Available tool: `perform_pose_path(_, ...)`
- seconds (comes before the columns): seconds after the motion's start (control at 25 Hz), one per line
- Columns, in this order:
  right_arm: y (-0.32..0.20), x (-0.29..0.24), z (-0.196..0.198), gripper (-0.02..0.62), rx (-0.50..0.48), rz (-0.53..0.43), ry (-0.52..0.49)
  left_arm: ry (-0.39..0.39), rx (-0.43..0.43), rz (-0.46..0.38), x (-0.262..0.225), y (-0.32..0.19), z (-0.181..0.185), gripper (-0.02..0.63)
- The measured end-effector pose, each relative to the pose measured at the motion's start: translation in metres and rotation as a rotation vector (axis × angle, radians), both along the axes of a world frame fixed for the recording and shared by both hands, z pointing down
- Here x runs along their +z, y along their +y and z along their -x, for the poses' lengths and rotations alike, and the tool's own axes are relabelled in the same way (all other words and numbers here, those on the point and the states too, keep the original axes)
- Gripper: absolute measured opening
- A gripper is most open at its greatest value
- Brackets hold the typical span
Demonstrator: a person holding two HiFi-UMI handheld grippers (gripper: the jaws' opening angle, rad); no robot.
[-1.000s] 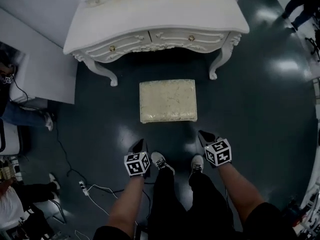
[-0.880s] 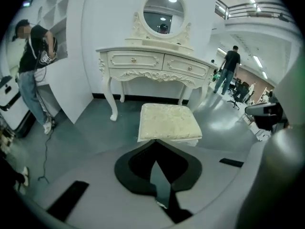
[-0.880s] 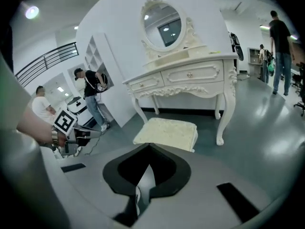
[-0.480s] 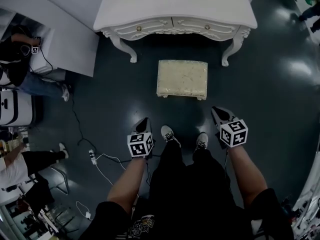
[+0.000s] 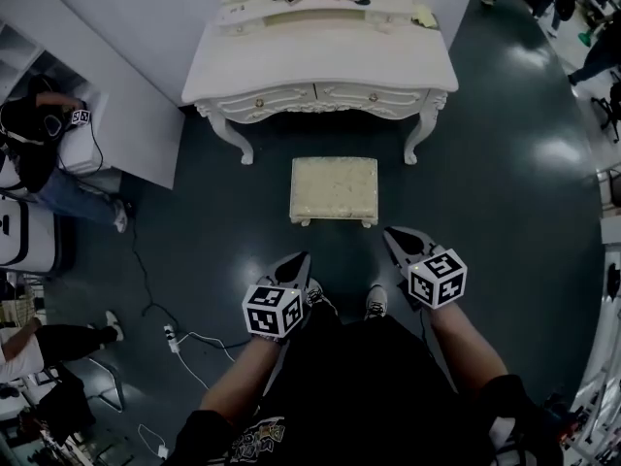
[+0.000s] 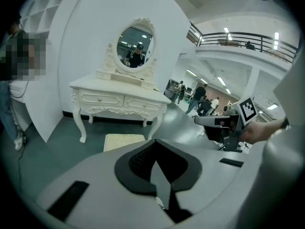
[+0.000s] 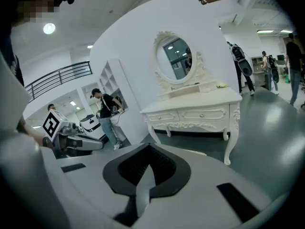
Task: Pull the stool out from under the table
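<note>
A cream padded stool [image 5: 334, 190] stands on the dark floor in front of the white dressing table [image 5: 320, 61], out from under it. The stool [image 6: 123, 140] also shows low in the left gripper view, below the table [image 6: 119, 95]. My left gripper [image 5: 291, 265] is shut and empty, held near my left shoe, short of the stool. My right gripper [image 5: 400, 240] is shut too, holding nothing, just right of the stool's near corner. The right gripper view shows the table [image 7: 195, 111] and its oval mirror [image 7: 176, 58].
A white wall panel [image 5: 107, 76] stands left of the table. People [image 5: 44, 153] sit and stand at the left edge, with a cable and power strip [image 5: 170, 336] on the floor. My shoes [image 5: 376, 302] are behind the stool. More people are at the far right.
The view has shifted and pulled back, so table and stool look smaller and farther away. Both grippers stay shut and low beside my feet.
</note>
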State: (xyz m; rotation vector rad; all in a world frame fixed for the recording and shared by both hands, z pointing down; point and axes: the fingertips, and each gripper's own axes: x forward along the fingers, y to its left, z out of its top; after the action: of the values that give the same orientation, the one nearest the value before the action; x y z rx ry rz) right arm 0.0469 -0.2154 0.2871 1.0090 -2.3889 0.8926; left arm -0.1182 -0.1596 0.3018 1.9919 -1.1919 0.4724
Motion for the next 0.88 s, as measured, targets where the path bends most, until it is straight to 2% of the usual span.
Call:
perform_pose_path(0.36,0.015,-0.057,0.002,0.028,-0.035,0.007,-0.098,0.104,0.118,-0.01,-0.047,-0.004,-0.059,0.008)
perform_pose_path(0.6,0.024,-0.081,-0.003,0.028,-0.059,-0.012,-0.118,0.093,0.21,-0.077,-0.08,-0.002,-0.084,0.008)
perform_pose_path(0.88,0.048,-0.079,0.0,0.028,-0.092,0.026,-0.133,0.122,0.218,-0.067,-0.088,0.012,-0.096,0.008)
